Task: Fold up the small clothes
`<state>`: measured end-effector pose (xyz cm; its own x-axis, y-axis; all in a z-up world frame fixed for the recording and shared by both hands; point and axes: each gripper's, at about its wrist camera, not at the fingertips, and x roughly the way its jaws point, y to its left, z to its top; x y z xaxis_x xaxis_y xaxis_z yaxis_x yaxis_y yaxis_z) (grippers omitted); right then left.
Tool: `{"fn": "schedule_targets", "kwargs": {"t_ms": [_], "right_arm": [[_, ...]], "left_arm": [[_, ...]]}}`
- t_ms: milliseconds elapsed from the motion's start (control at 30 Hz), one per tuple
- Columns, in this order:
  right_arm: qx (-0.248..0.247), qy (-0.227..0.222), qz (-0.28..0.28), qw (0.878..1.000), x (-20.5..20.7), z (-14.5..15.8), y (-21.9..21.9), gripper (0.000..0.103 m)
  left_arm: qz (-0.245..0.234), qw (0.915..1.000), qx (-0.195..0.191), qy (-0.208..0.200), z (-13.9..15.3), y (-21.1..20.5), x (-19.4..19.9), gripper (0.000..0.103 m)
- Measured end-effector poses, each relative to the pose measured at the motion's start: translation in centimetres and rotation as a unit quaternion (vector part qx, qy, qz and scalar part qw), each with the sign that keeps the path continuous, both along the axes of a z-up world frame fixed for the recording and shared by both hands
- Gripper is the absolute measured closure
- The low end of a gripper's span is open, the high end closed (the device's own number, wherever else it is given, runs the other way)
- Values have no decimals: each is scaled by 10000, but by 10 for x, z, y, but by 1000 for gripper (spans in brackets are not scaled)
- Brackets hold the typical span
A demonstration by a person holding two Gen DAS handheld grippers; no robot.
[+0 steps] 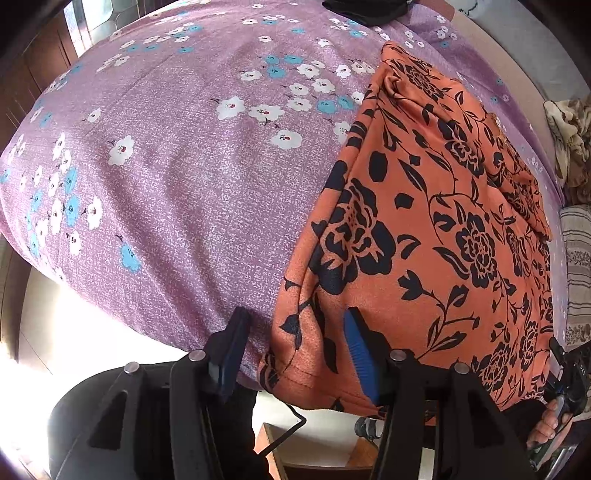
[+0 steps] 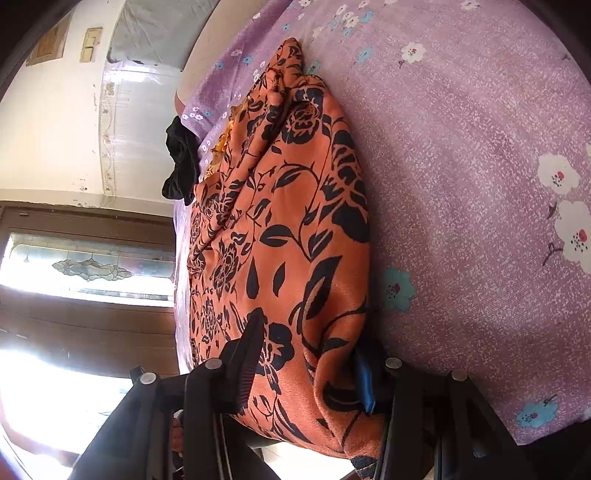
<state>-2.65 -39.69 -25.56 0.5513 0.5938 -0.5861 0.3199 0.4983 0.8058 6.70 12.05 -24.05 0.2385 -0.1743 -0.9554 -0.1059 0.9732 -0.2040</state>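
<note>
An orange garment with a black flower print lies flat on a purple flowered bedsheet. My left gripper is open, its jaws wide apart either side of the garment's near left corner at the bed edge. My right gripper is open too, its jaws either side of the garment's near right corner. The garment's far end is bunched. The right gripper and hand show at the lower right of the left wrist view.
A black cloth lies on the bed beyond the garment; it also shows in the right wrist view. Striped and patterned bedding lies at the right. A wooden door with glass is to the left of the bed.
</note>
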Motion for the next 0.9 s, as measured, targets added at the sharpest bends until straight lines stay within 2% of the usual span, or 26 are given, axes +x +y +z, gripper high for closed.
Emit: {"fn": "schedule_targets", "kwargs": {"t_ms": [33, 100, 267, 300, 367, 400, 467, 500, 533, 567, 600, 633, 700, 733, 767, 800, 833, 900], "right_arm": [[61, 8, -21, 10000, 0, -1, -1, 55], [130, 21, -47, 9999, -1, -3, -3, 55], [122, 25, -42, 9999, -4, -3, -7, 55], [127, 26, -46, 9999, -4, -3, -7, 55], [137, 34, -55, 9999, -5, -3, -6, 55], [138, 48, -59, 9999, -5, -3, -6, 54], [152, 59, -40, 9999, -6, -2, -6, 50], [184, 54, -24, 9998, -7, -1, -6, 44], [211, 60, -12, 9998, -7, 0, -6, 40], [205, 76, 10, 9998, -8, 3, -5, 38], [144, 92, 39, 9998, -9, 5, -5, 37], [48, 106, 87, 9999, -11, 8, -3, 37], [-107, 80, 196, 9997, -13, 12, 2, 37], [-198, 45, 267, 9994, -14, 14, 4, 42], [-330, 33, 357, 9988, -14, 16, 7, 52], [-512, 62, 468, 9976, -12, 18, 11, 79], [-709, 115, 584, 9957, -10, 20, 15, 88], [-1006, 95, 680, 9926, -7, 27, 22, 92]], "left_arm": [[-19, 10000, -20, -25, 1, -1, -1, 74], [-51, 9999, -96, -62, 3, -3, -2, 89], [-118, 9999, -39, -70, 6, -10, -5, 92], [-118, 9999, -55, -44, 7, -10, -5, 91], [-130, 9997, -138, 158, 3, -7, -2, 67], [-138, 9994, -213, 224, 1, -7, -2, 52], [-229, 9995, -134, 160, 2, -10, -4, 51], [-259, 9995, -122, 151, 1, -13, -4, 52], [-296, 9994, -145, 142, 1, -14, -5, 55], [-315, 9993, -137, 116, 1, -15, -6, 63], [-320, 9994, -52, 87, 2, -16, -5, 82], [-344, 9994, -45, 53, 3, -16, -5, 93], [-341, 9992, -210, -20, 6, -15, -1, 95], [-346, 9991, -245, -97, 10, -16, 0, 95], [-378, 9987, -274, -179, 14, -17, 1, 95], [-408, 9984, -310, -250, 18, -19, 2, 95], [-439, 9979, -358, -317, 22, -21, 3, 96], [-504, 9965, -477, -471, 33, -24, 8, 96]]}}
